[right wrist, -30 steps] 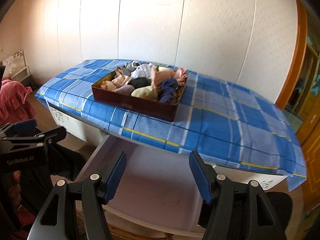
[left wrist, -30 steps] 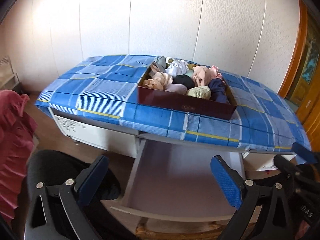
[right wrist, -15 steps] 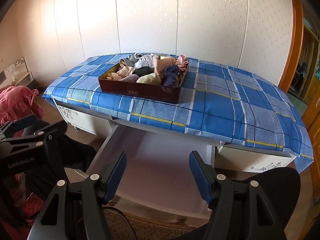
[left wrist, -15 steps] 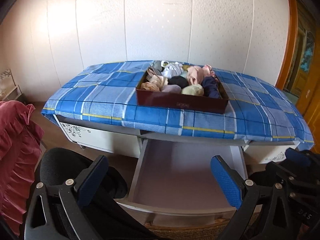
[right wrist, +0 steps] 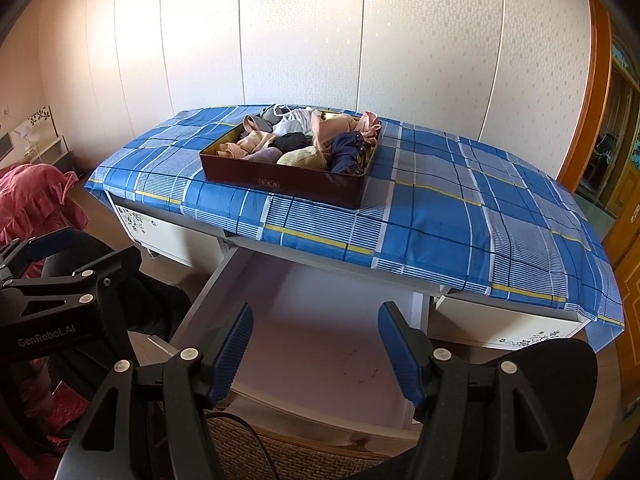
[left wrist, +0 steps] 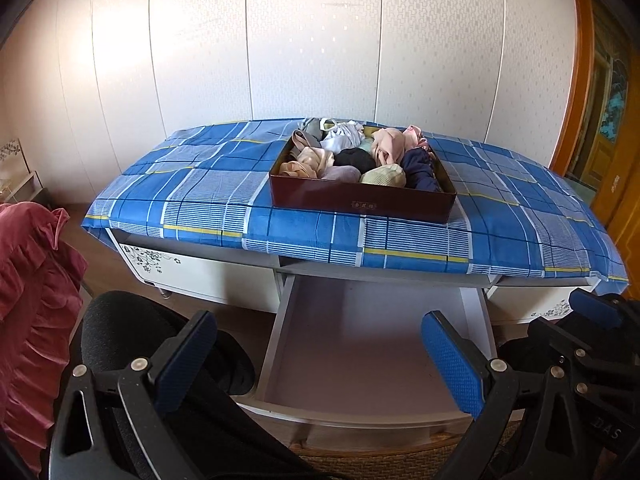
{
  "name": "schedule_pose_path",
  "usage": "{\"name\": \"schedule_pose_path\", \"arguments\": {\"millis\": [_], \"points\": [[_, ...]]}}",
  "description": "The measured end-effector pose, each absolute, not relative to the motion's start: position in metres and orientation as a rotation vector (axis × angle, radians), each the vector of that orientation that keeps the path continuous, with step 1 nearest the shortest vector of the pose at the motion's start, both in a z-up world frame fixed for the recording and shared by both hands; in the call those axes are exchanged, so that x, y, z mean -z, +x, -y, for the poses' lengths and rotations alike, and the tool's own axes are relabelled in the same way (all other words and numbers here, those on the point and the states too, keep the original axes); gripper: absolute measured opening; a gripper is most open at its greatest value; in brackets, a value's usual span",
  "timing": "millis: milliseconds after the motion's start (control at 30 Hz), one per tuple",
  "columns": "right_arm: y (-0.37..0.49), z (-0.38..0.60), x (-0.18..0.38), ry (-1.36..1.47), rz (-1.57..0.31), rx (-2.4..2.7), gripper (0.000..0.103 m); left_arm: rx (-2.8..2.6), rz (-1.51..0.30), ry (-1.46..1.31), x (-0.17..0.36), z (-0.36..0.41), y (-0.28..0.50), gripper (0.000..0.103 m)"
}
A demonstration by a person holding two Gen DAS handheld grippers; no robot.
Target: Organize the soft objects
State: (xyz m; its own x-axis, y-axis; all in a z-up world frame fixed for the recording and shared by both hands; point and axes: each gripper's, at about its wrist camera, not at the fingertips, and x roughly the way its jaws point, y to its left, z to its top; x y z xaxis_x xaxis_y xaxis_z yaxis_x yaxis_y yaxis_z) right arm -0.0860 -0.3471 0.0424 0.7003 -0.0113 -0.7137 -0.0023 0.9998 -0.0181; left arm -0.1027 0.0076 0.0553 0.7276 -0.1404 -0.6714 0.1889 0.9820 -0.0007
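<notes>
The dark red box [left wrist: 362, 200] of rolled soft garments [left wrist: 352, 154] sits on the checked cloth [left wrist: 200, 184], well beyond both grippers. Left gripper [left wrist: 316, 354] and right gripper [right wrist: 316, 350] hang wide and empty over the open drawer [left wrist: 360, 344].

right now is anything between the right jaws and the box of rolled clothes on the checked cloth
Nothing visible. The right gripper hangs open over the pulled-out drawer; the box sits beyond, up on the blue checked cloth, with only open air between.

Blue checked cloth [left wrist: 208, 184] with white stripes and thin yellow lines. Dark red box [left wrist: 362, 200] with a small gold label. Inside: peach, white, black, pale yellow, dark blue, pink and grey soft clothes [left wrist: 352, 156]. White cabinet [left wrist: 192, 276] with little dark flower prints. Pale drawer [left wrist: 372, 344]. Bright blue pads on black grippers. Red frilly fabric [left wrist: 28, 304]. Orange-brown door frame [left wrist: 576, 80]. Cream dotted wall [left wrist: 312, 40].
</notes>
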Motion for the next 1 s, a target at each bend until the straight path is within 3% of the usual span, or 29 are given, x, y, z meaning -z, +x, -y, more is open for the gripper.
{"name": "schedule_pose_path", "arguments": {"millis": [1000], "points": [[-0.0846,0.3502,-0.0397,-0.015,-0.802,0.004,0.066,0.184,-0.718,0.072,-0.0574,-0.0078,-0.1036,0.103]]}}
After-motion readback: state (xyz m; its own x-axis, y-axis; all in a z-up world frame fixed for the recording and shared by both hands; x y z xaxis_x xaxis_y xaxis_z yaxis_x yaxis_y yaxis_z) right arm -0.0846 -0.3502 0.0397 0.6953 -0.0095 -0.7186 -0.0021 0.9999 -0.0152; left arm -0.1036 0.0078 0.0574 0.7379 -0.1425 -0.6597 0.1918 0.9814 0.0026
